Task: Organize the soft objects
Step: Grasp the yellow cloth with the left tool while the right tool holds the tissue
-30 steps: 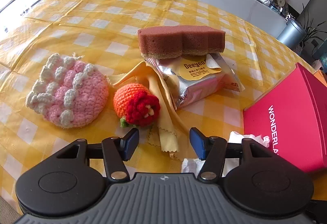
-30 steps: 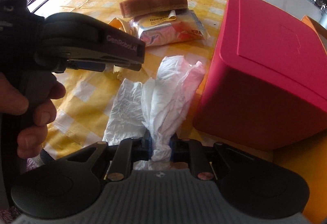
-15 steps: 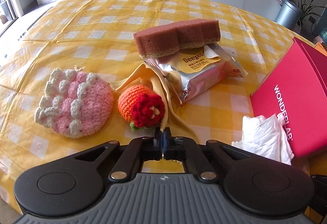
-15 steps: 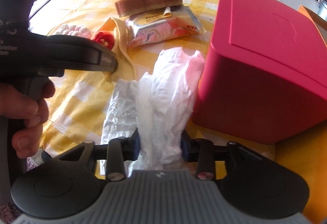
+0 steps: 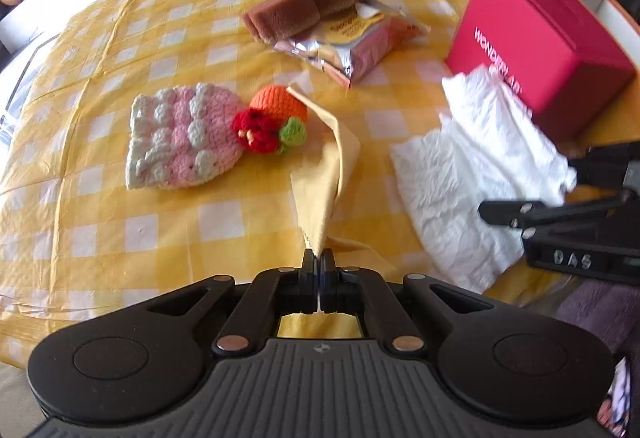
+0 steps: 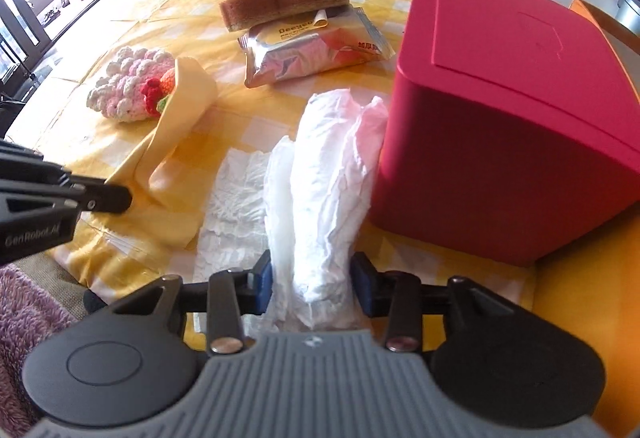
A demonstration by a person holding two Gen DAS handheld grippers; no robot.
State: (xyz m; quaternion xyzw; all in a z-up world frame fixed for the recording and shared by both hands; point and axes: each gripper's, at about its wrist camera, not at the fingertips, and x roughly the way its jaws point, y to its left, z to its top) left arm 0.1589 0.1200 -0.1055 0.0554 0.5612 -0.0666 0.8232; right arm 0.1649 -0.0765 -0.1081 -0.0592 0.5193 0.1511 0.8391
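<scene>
The left gripper (image 5: 319, 258), open a second ago, is now clamped on a corner of the yellow cloth (image 5: 326, 158) and has dragged it taut toward six o'clock, away from the wipes pack (image 5: 344, 42). The right gripper (image 6: 312, 278) has let go of the white tissue (image 6: 324, 178); its jaws stand half wide with the tissue loose between them, beside the red box (image 6: 500, 98) on the counter (image 5: 120, 218). The cloth seems the next thing to be sorted.
</scene>
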